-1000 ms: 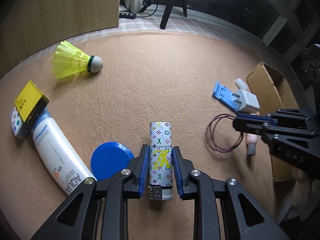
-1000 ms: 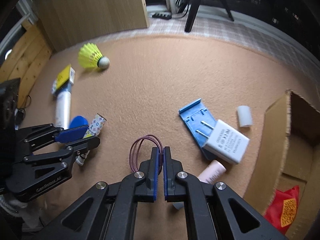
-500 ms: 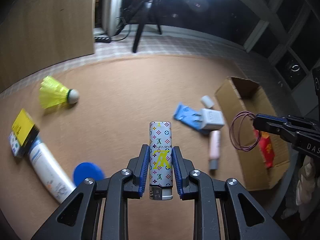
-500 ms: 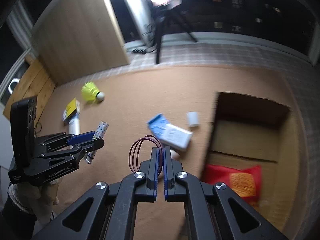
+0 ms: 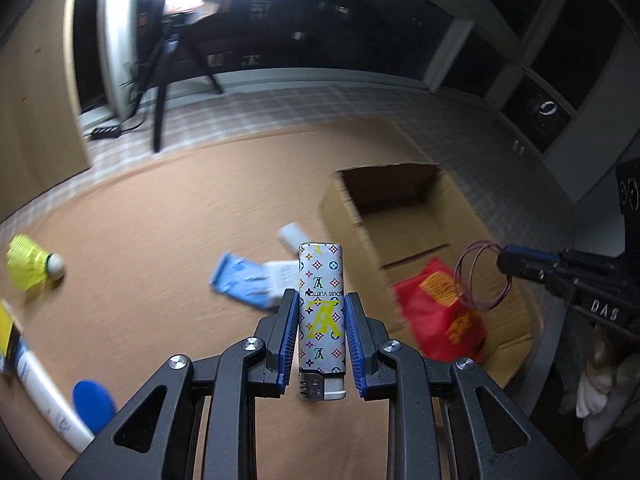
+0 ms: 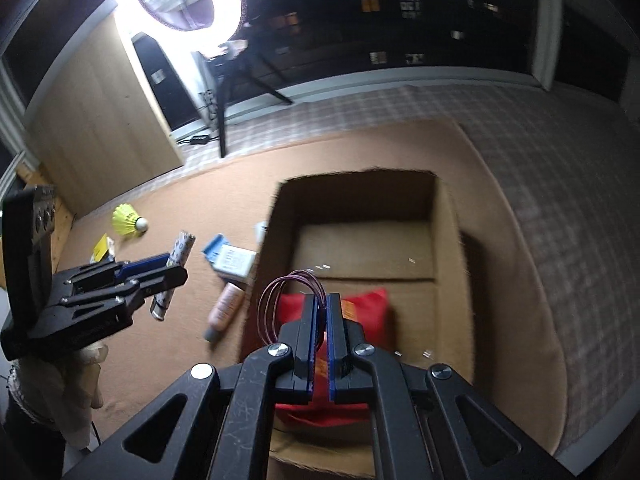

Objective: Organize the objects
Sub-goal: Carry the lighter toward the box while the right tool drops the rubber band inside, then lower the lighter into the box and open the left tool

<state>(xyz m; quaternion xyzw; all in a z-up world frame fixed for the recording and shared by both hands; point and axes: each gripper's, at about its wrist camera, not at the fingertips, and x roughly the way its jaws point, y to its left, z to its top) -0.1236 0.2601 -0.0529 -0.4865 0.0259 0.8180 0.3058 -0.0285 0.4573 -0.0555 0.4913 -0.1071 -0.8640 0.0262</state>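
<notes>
The left gripper (image 5: 321, 320) has its blue pads clamped on both sides of a white lighter (image 5: 321, 316) covered in a colourful monogram print, metal end pointing back toward the camera, and it's held up in the air over the tan carpet (image 5: 160, 240). The right gripper (image 6: 323, 320) is squeezed nearly shut on a purple hair tie (image 6: 280, 300), the loops sticking out to the left of the pads, and it hangs right over the open cardboard box (image 6: 444, 216). Down in that box there's a red packet (image 6: 360, 304) with yellow print lying on the bottom. From the left wrist view the box sits ahead and to the right of the lighter, with the right gripper (image 5: 505, 263) and its hair tie (image 5: 480, 276) above the packet (image 5: 436, 316). Just left of the box on the carpet are a white charger plug (image 6: 236, 260) on a blue holder (image 6: 212, 248), a small white cylinder (image 5: 292, 234) and a pink tube (image 6: 226, 306). Further left lie a yellow shuttlecock (image 5: 30, 268), a white lotion tube (image 5: 48, 396) and a blue round lid (image 5: 94, 404). It's pretty motion-blurred, so finer details are hard to make out.
</notes>
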